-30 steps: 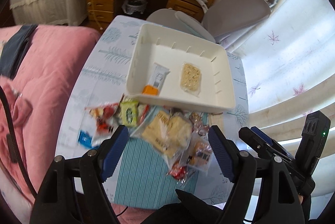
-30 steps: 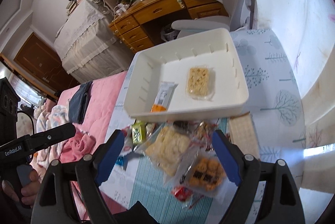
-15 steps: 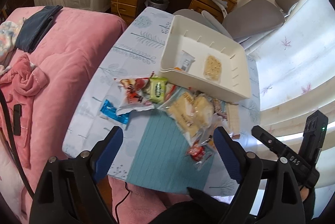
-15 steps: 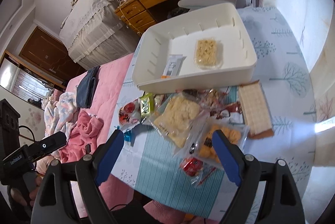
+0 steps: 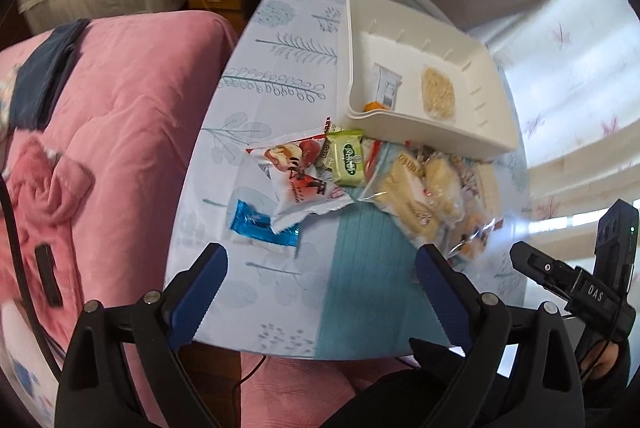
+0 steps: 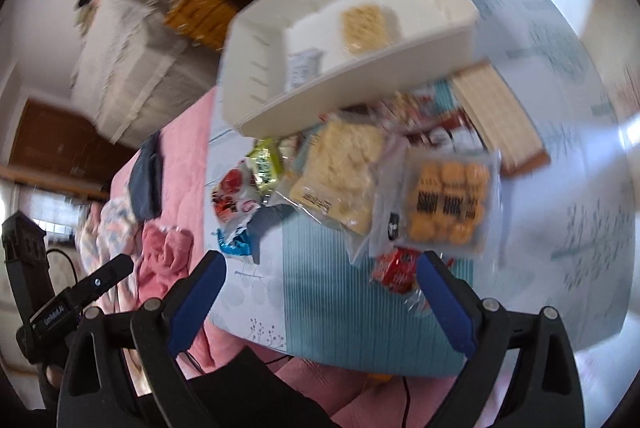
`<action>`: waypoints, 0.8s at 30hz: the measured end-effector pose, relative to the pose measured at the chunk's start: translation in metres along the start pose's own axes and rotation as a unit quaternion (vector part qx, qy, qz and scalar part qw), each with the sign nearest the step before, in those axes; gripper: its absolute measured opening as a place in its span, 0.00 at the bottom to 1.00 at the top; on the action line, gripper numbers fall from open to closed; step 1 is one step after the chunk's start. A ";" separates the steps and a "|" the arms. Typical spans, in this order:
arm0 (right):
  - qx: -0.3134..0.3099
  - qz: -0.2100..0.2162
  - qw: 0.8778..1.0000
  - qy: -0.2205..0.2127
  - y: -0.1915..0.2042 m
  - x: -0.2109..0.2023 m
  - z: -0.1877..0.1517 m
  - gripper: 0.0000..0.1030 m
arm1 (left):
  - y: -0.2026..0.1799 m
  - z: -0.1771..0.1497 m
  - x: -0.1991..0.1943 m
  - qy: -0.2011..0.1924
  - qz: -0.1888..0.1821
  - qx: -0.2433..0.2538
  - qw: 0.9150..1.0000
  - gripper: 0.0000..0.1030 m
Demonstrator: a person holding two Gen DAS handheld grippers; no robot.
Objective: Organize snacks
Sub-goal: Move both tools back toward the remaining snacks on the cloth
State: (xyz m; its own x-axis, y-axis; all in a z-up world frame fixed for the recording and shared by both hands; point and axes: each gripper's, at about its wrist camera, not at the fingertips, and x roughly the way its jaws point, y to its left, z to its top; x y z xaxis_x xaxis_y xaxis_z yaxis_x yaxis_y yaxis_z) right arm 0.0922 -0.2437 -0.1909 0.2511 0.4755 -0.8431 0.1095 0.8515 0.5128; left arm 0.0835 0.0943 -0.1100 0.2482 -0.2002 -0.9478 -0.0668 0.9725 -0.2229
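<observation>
My left gripper (image 5: 320, 270) and right gripper (image 6: 320, 278) are black frames with silver screws, blue serrated pads (image 5: 196, 294) (white lettering on the handles).

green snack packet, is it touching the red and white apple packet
Touching: in the left wrist view the green snack packet overlaps the edge of the red and white apple packet, no gap between them.

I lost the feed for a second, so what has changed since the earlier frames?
Both grippers dropped closer to the snack pile, and their jaws are opening with nothing between them. The left gripper swung toward the blue packet; the right gripper closed in on the orange biscuit pack. The white tray keeps its two snacks, and the loose snacks lie unmoved.
</observation>
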 end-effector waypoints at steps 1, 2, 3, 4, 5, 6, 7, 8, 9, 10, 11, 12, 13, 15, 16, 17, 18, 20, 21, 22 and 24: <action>0.020 -0.006 1.000 0.000 -0.002 0.005 -0.002 0.94 | 0.004 0.006 0.006 0.009 -0.005 0.012 1.000 0.92; 0.038 -0.011 0.999 0.000 -0.004 0.008 -0.004 0.94 | 0.007 0.011 0.011 0.016 -0.008 0.021 1.000 0.92; 0.060 -0.019 0.998 0.000 -0.006 0.012 -0.006 0.94 | 0.010 0.017 0.017 0.025 -0.011 0.031 0.999 0.92; 0.083 -0.026 0.996 -0.003 -0.009 0.017 -0.009 0.94 | 0.013 0.024 0.024 0.035 -0.015 0.045 0.998 0.92; 0.098 -0.032 0.995 -0.005 -0.011 0.020 -0.011 0.94 | 0.014 0.029 0.028 0.040 -0.018 0.054 0.998 0.92; 0.118 -0.043 0.992 -0.009 -0.013 0.024 -0.013 0.94 | 0.017 0.034 0.033 0.046 -0.022 0.065 0.997 0.92; 0.132 -0.052 0.990 -0.013 -0.015 0.027 -0.015 0.94 | 0.019 0.040 0.040 0.051 -0.025 0.078 0.995 0.92; 0.145 -0.063 0.987 -0.017 -0.016 0.029 -0.016 0.94 | 0.020 0.044 0.045 0.055 -0.025 0.088 0.994 0.92; 0.161 -0.076 0.984 -0.021 -0.019 0.033 -0.019 0.94 | 0.021 0.048 0.050 0.060 -0.024 0.100 0.993 0.92; 0.171 -0.085 0.981 -0.023 -0.020 0.035 -0.020 0.94 | 0.023 0.053 0.058 0.066 -0.022 0.113 0.991 0.92; 0.182 -0.093 0.979 -0.025 -0.022 0.037 -0.021 0.94 | 0.025 0.056 0.063 0.070 -0.022 0.119 0.990 0.92; 0.195 -0.103 0.975 -0.028 -0.024 0.040 -0.023 0.94 | 0.027 0.061 0.072 0.078 -0.026 0.127 0.988 0.92; 0.202 -0.109 0.973 -0.030 -0.026 0.041 -0.024 0.94 | 0.029 0.063 0.078 0.084 -0.028 0.131 0.987 0.92; 0.217 -0.123 0.968 -0.033 -0.029 0.044 -0.026 0.94 | 0.031 0.067 0.092 0.099 -0.029 0.139 0.985 0.92; 0.225 -0.133 0.965 -0.034 -0.031 0.046 -0.027 0.94 | 0.031 0.069 0.100 0.107 -0.030 0.143 0.983 0.92; 0.231 -0.138 0.963 -0.034 -0.032 0.048 -0.028 0.94 | 0.032 0.071 0.105 0.113 -0.030 0.145 0.983 0.92; 0.239 -0.144 0.960 -0.033 -0.035 0.050 -0.030 0.94 | 0.032 0.072 0.111 0.119 -0.032 0.146 0.982 0.92; 0.247 -0.150 0.957 -0.031 -0.039 0.054 -0.031 0.94 | 0.032 0.075 0.123 0.129 -0.035 0.146 0.980 0.92; 0.250 -0.153 0.956 -0.029 -0.041 0.057 -0.031 0.94 | 0.032 0.077 0.131 0.136 -0.033 0.144 0.980 0.92; 0.252 -0.158 0.954 -0.024 -0.044 0.062 -0.031 0.94 | 0.032 0.079 0.136 0.141 -0.032 0.141 0.979 0.92; 0.252 -0.164 0.953 -0.018 -0.049 0.068 -0.029 0.94 | 0.032 0.082 0.147 0.151 -0.031 0.131 0.979 0.92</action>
State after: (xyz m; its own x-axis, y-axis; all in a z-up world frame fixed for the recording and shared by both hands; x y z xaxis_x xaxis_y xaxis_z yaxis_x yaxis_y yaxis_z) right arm 0.0762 -0.2466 -0.2776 0.1550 0.1857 -0.9703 0.6340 0.7345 0.2418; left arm 0.1971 0.1056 -0.2378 -0.0562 -0.2470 -0.9674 0.1990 0.9467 -0.2533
